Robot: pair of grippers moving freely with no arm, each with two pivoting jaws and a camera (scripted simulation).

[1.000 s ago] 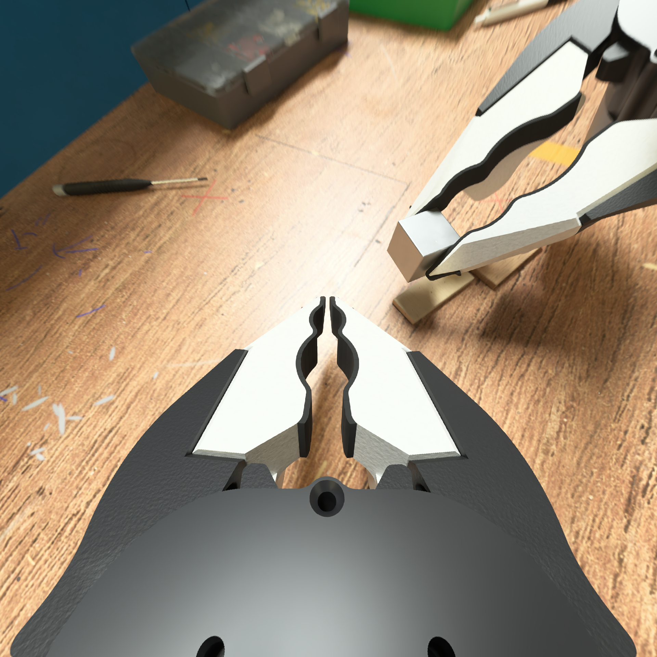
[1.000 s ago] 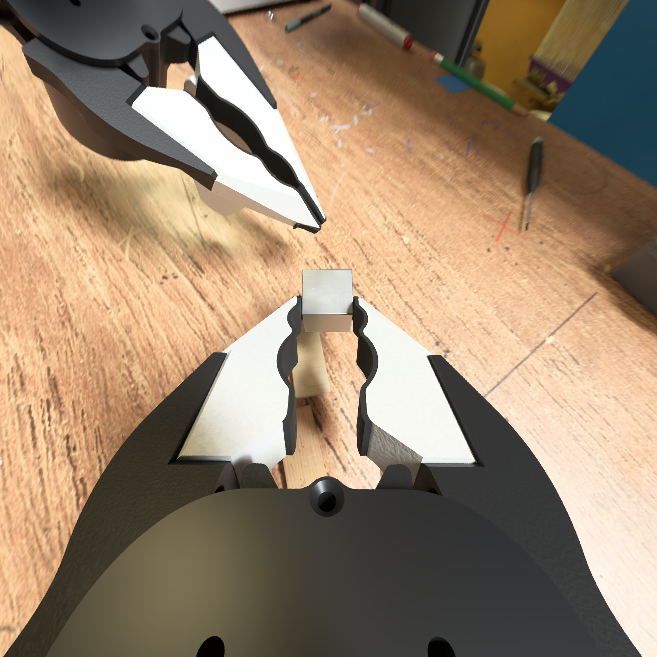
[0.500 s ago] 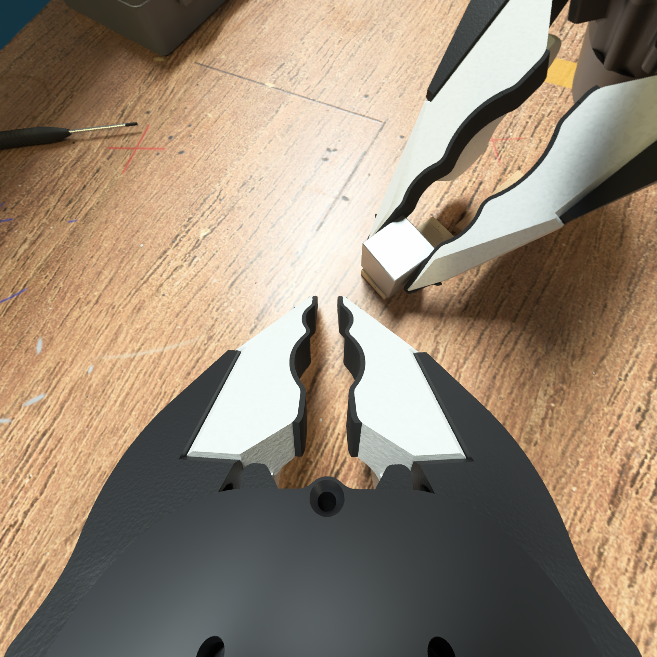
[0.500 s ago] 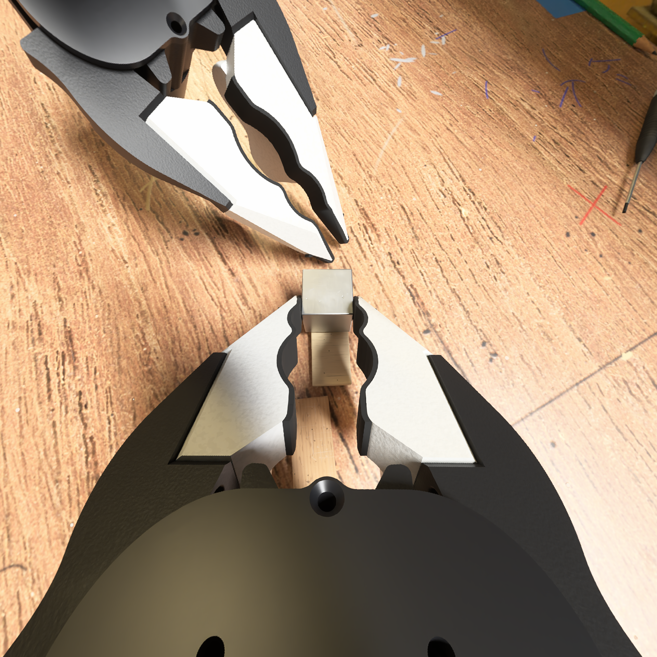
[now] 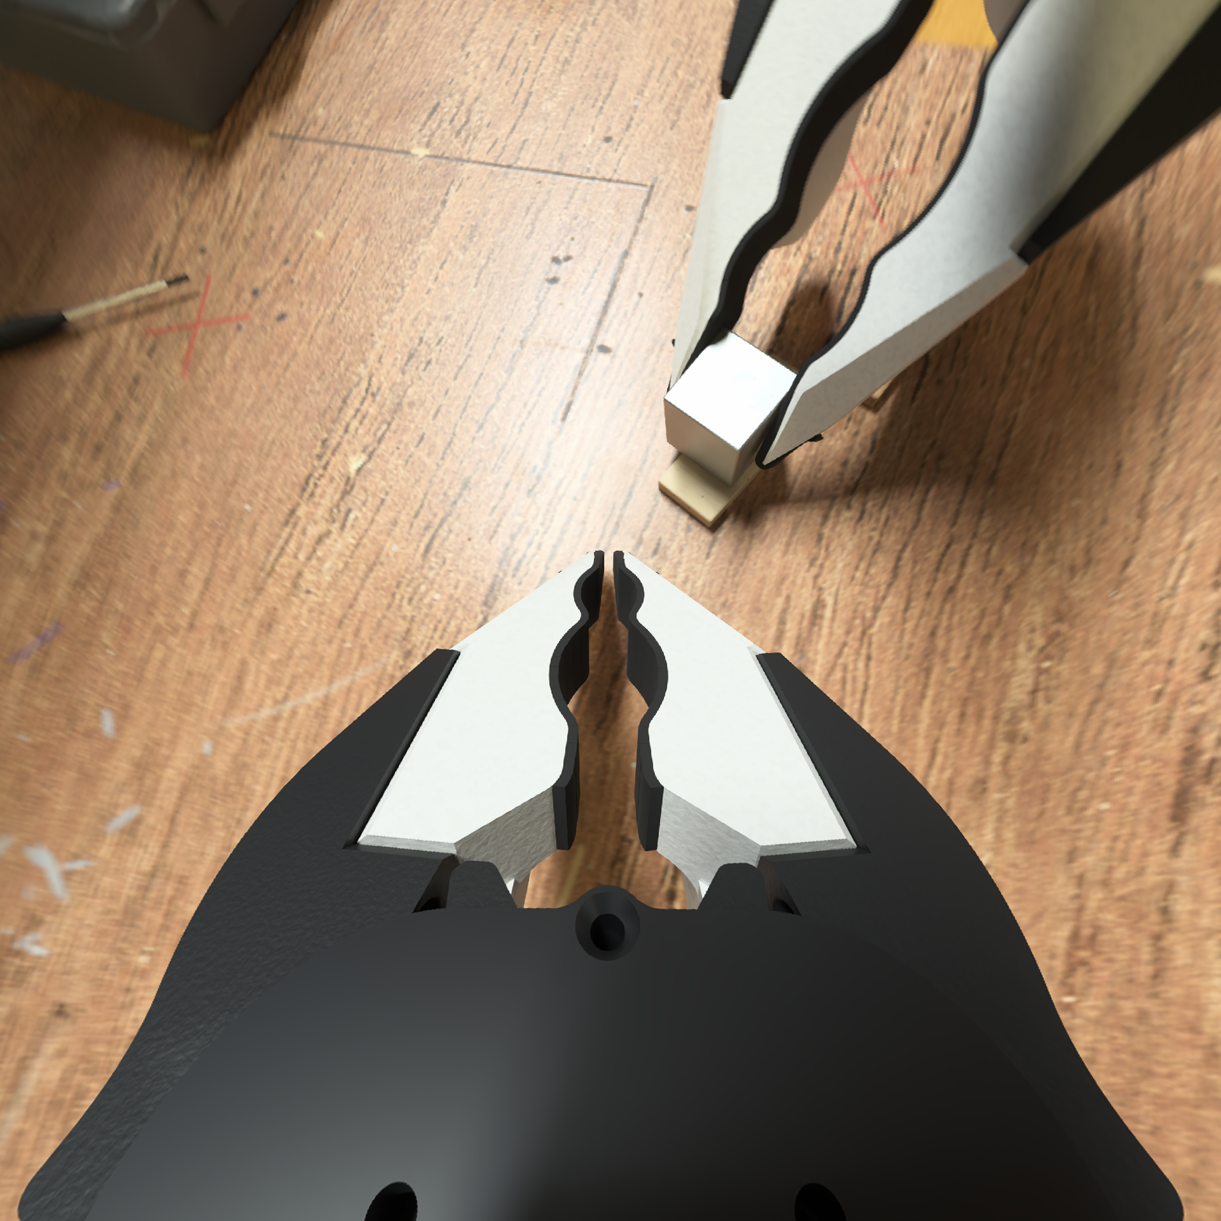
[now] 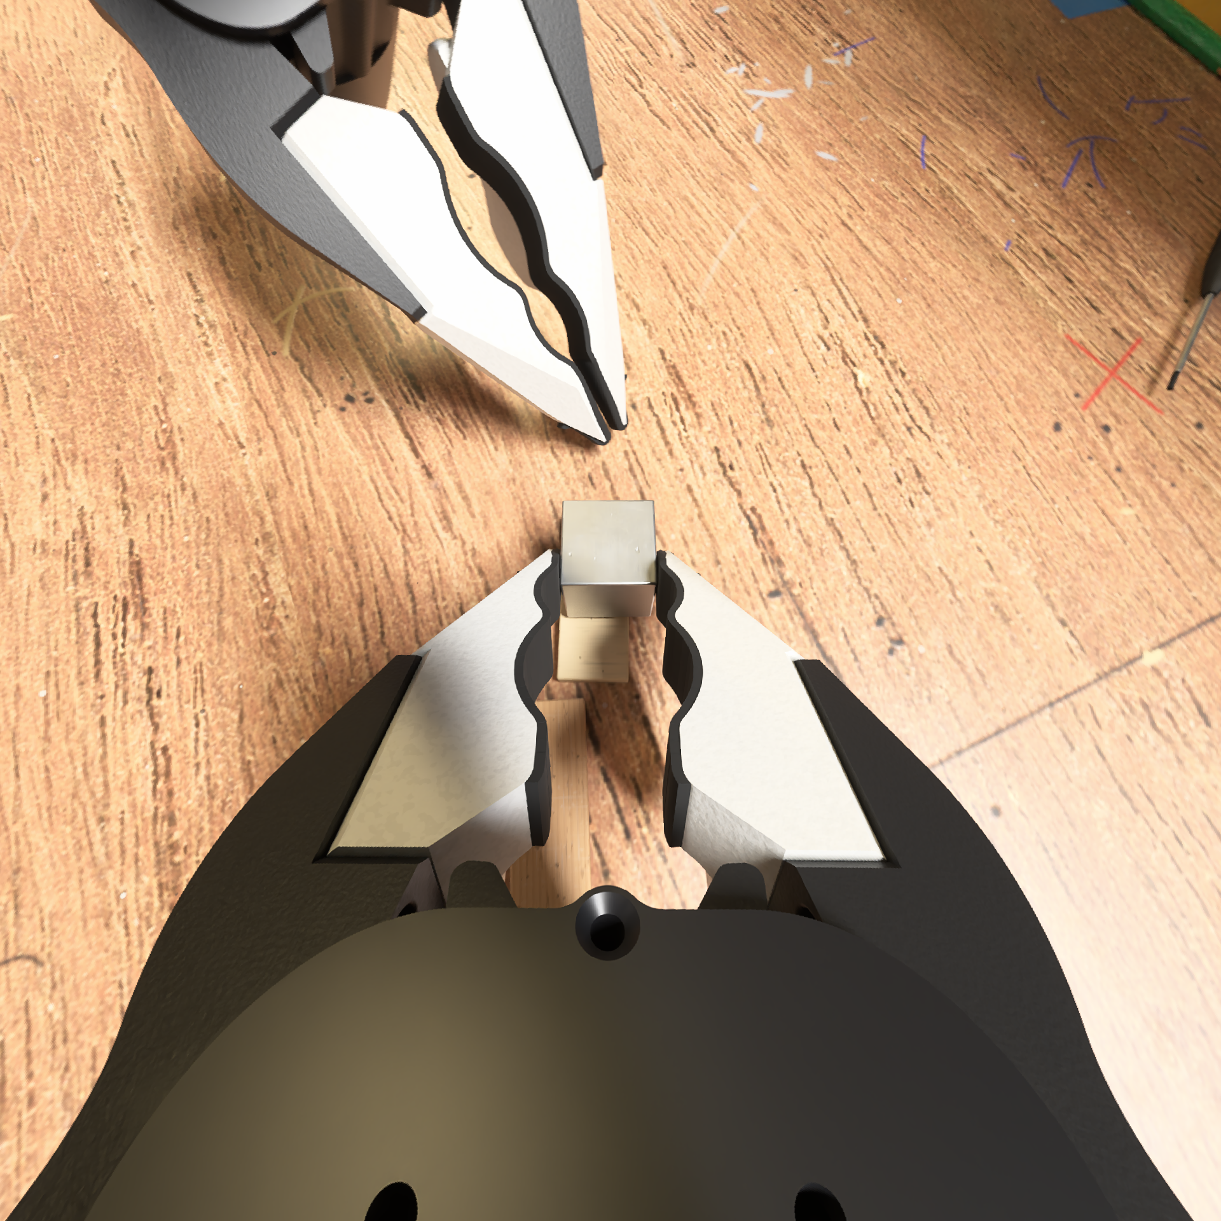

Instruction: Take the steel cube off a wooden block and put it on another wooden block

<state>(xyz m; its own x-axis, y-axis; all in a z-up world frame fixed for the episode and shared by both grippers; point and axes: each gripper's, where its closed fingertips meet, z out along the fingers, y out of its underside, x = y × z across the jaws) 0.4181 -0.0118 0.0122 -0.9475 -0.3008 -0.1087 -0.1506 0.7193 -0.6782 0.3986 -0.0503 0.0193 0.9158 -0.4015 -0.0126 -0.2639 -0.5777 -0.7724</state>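
My right gripper (image 6: 608, 568) is shut on the steel cube (image 6: 608, 542), gripping its two sides at the fingertips. The cube is directly over a pale wooden block (image 6: 591, 651) that lies flat on the table; I cannot tell if they touch. A second, yellower wooden block (image 6: 561, 793) lies closer to the gripper's body, between its fingers. In the left wrist view the cube (image 5: 723, 403) sits over the near end of the pale block (image 5: 700, 499). My left gripper (image 5: 608, 555) is shut and empty, its tips low over the table, a short way in front of the cube.
A grey toolbox (image 5: 119, 53) stands at the far left. A small screwdriver (image 5: 66, 317) lies beside a red cross mark (image 5: 195, 324); both show in the right wrist view too, the screwdriver (image 6: 1196, 317) by the cross (image 6: 1113, 376). White shavings lie scattered on the wood.
My right gripper has come down with the cube, from well above the pale block to right over it. My left gripper's tips parted slightly, then closed again, and it dropped lower.
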